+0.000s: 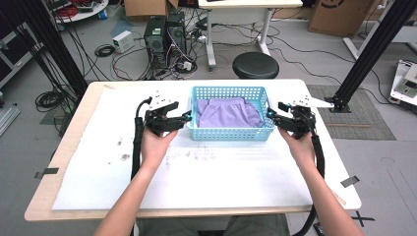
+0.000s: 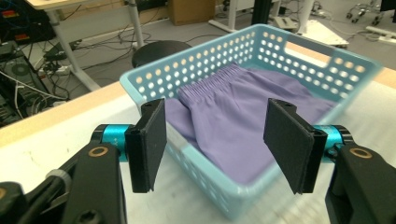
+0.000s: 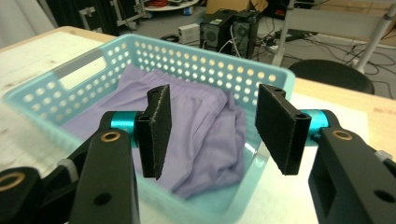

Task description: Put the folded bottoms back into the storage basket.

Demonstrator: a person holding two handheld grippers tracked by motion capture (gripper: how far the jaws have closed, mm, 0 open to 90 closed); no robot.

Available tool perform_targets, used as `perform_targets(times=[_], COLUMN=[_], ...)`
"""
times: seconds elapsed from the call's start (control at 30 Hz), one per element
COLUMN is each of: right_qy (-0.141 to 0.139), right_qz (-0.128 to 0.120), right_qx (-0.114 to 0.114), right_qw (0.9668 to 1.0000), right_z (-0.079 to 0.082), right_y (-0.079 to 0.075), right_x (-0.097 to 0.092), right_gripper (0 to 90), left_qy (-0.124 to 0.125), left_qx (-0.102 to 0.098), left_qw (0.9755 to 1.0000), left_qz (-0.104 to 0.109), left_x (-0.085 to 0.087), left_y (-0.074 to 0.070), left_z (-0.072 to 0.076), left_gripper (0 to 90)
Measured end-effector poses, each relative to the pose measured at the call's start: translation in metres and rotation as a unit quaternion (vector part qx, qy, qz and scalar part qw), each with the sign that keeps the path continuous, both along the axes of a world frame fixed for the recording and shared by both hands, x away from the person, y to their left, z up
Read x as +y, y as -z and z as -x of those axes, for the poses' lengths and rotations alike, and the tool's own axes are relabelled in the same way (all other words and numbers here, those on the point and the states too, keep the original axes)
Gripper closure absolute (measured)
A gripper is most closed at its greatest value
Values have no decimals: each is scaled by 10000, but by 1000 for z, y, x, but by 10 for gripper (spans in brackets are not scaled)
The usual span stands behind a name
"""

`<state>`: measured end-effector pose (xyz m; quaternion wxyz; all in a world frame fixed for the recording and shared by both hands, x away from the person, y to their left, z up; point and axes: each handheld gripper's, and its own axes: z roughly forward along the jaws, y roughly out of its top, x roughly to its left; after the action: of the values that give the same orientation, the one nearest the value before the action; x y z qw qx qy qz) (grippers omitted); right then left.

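1. The light-blue perforated plastic basket (image 1: 231, 132) sits centre frame in the high view on the white worktop (image 1: 196, 172), a folded lilac cloth garment (image 1: 228, 114) inside.
2. Its long axis runs left-right.
3. The left tongs (image 1: 188, 117) and right tongs (image 1: 270, 114) flank its short ends, equally near, both released and empty.

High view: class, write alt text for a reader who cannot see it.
A light blue basket holding purple cloth sits on a white table. A person's left hand-held gripper and right hand-held gripper flank its short ends, both with jaws open and holding nothing.
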<state>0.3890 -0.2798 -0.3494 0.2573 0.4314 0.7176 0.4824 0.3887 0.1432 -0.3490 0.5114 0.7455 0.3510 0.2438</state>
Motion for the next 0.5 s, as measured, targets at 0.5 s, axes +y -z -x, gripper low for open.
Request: perform_targets(times=[0.5], right_qy=[-16], right_qz=[10], right_qx=[-117], right_qw=[9999], right_z=[49], right_y=[40], right_x=[-18], right_gripper=[432], left_qy=[-42], left_qx=[-286], left_qw=[9993], left_qz=[-216], left_x=[28], left_y=[35], left_z=[54], left_gripper=[372])
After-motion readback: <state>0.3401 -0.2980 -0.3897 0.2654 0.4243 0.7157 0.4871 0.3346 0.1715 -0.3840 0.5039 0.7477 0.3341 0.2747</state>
